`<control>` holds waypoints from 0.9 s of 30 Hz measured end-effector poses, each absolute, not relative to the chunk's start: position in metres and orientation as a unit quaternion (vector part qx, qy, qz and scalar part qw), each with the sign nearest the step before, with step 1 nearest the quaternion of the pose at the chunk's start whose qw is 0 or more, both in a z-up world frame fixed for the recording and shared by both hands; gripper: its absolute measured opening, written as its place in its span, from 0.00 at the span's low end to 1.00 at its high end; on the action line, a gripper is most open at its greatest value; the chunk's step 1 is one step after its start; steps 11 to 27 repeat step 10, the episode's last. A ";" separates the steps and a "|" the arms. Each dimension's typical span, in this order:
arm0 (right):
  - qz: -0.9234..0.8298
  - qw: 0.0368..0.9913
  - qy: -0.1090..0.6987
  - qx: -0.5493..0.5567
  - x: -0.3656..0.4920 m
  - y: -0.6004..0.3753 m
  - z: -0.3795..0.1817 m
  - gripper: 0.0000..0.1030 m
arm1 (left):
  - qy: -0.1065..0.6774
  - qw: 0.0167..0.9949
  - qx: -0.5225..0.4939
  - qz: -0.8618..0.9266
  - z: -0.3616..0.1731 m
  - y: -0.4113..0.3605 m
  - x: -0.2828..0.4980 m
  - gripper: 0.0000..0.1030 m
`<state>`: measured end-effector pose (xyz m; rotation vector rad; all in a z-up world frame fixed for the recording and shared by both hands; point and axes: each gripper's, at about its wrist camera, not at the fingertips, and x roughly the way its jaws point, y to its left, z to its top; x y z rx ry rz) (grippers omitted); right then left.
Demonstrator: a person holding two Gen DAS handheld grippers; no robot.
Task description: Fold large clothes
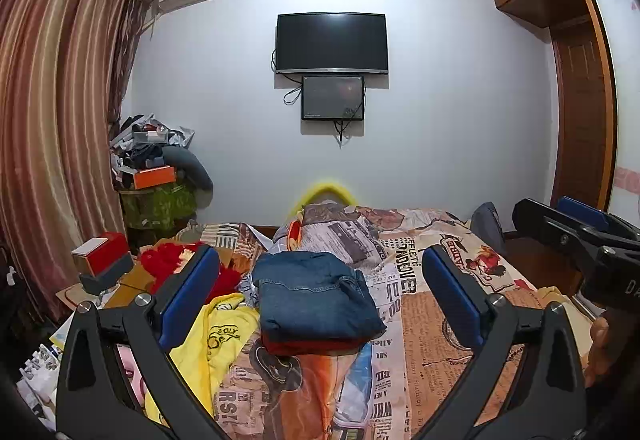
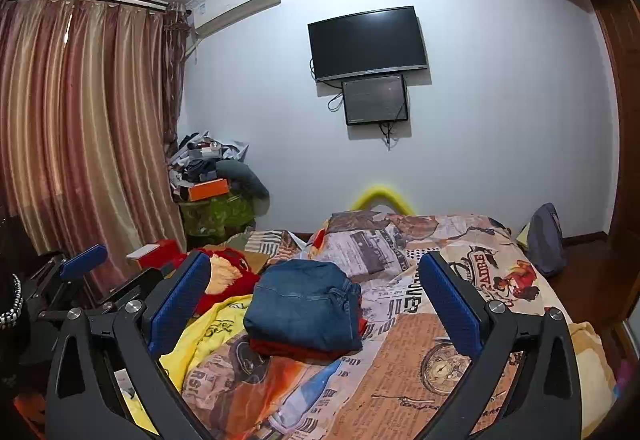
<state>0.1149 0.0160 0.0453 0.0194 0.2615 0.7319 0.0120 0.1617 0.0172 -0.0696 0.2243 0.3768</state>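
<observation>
Folded blue jeans (image 1: 316, 294) lie on a folded red garment (image 1: 308, 346) in the middle of the bed (image 1: 432, 324); they also show in the right wrist view (image 2: 304, 304). A loose yellow shirt (image 1: 224, 332) lies to their left, also in the right wrist view (image 2: 208, 332). A red garment (image 1: 176, 260) lies behind it. My left gripper (image 1: 320, 280) is open and empty, held above the bed before the jeans. My right gripper (image 2: 314, 280) is open and empty too, beside it on the right (image 1: 576, 228).
The bed has a newspaper-print cover. A red and white box (image 1: 102, 252) sits at the bed's left side. A cluttered pile (image 1: 160, 168) stands by the curtains (image 1: 48, 120). A TV (image 1: 332, 42) hangs on the far wall. A wardrobe (image 1: 580, 80) is on the right.
</observation>
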 end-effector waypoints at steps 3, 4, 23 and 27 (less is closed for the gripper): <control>0.356 0.925 0.131 0.009 0.116 0.017 0.045 1.00 | 0.112 0.976 -0.036 0.185 0.017 0.162 0.012 0.99; 0.355 0.925 0.132 0.009 0.117 0.017 0.044 1.00 | 0.112 0.976 -0.036 0.185 0.017 0.162 0.012 0.99; 0.355 0.925 0.133 0.008 0.116 0.017 0.045 1.00 | 0.114 0.976 -0.036 0.184 0.016 0.162 0.012 0.99; 0.355 0.925 0.133 0.008 0.116 0.017 0.045 1.00 | 0.114 0.976 -0.036 0.184 0.016 0.162 0.012 0.99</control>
